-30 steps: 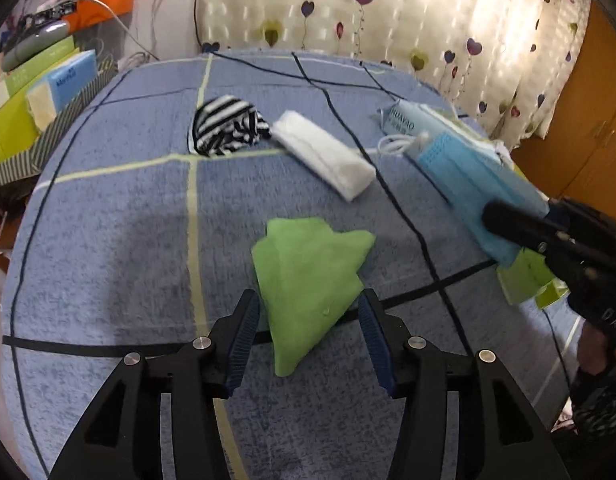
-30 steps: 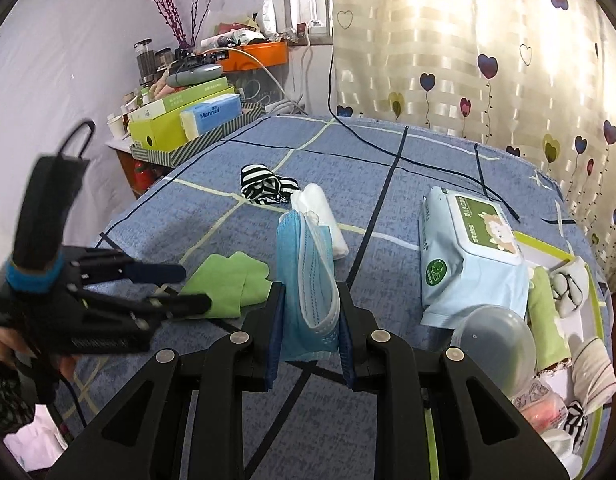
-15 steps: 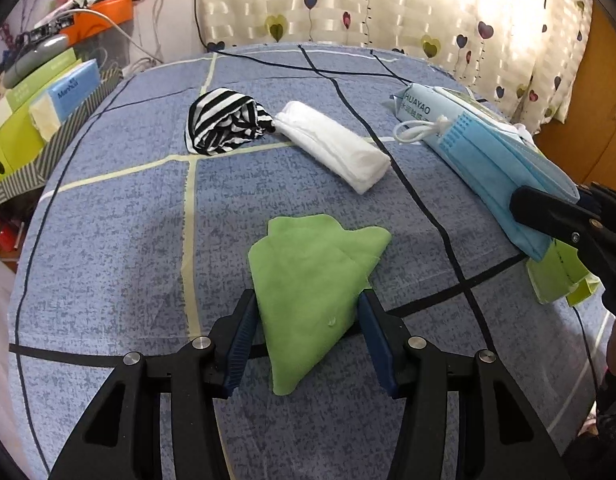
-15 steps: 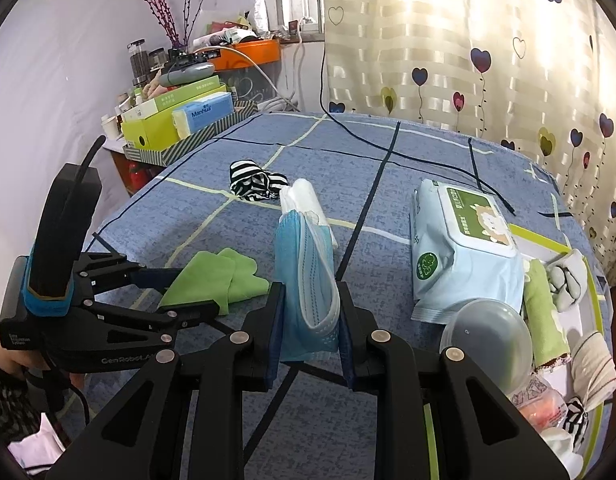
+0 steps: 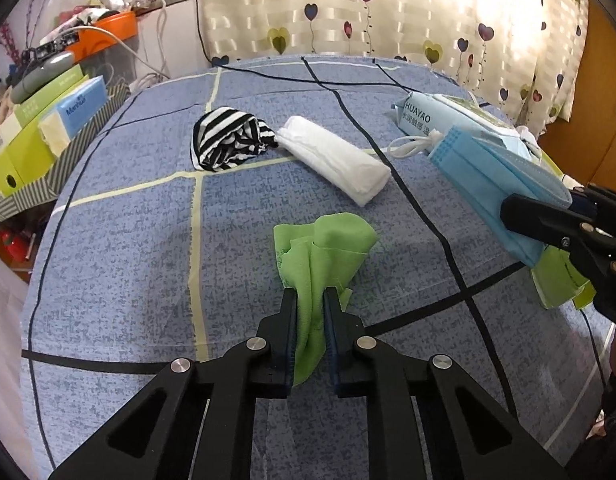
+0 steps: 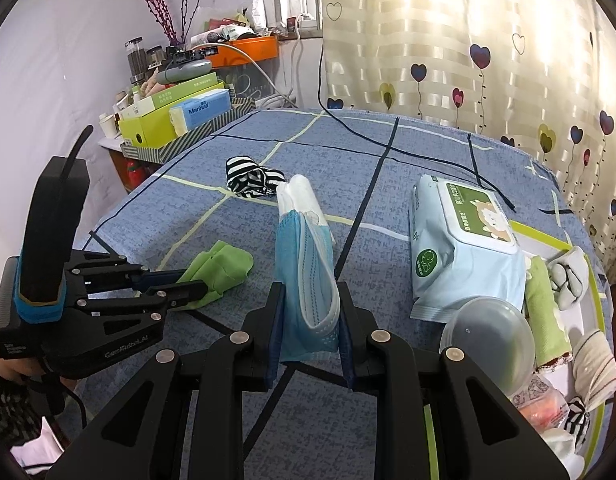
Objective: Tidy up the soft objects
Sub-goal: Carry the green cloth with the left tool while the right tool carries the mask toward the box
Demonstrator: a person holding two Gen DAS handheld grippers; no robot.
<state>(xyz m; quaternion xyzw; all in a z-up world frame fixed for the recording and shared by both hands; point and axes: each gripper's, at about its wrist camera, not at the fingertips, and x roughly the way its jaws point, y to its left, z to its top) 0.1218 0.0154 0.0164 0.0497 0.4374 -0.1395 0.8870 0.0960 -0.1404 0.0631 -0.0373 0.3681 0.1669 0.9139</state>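
Observation:
A green cloth (image 5: 323,248) lies bunched on the blue bed cover (image 5: 128,240). The jaws of my left gripper (image 5: 311,296) are closing, and their pads pinch the cloth's near end. The right wrist view shows the same grip, left gripper (image 6: 188,284) on green cloth (image 6: 224,264). My right gripper (image 6: 311,292) is shut on a blue face mask (image 6: 308,272), which it holds upright above the cover. A striped sock (image 5: 228,140) and a white rolled cloth (image 5: 335,164) lie side by side farther back.
A pack of wet wipes (image 6: 463,240) lies to the right. Beside it a green-rimmed tray (image 6: 547,236) holds rolled cloths and socks, with a clear dome lid (image 6: 487,332) at its near end. Boxes (image 5: 48,128) are stacked past the bed's left edge.
The left gripper's jaws have come together on the green cloth, which now stands bunched between them. The right gripper with the mask has stayed in place.

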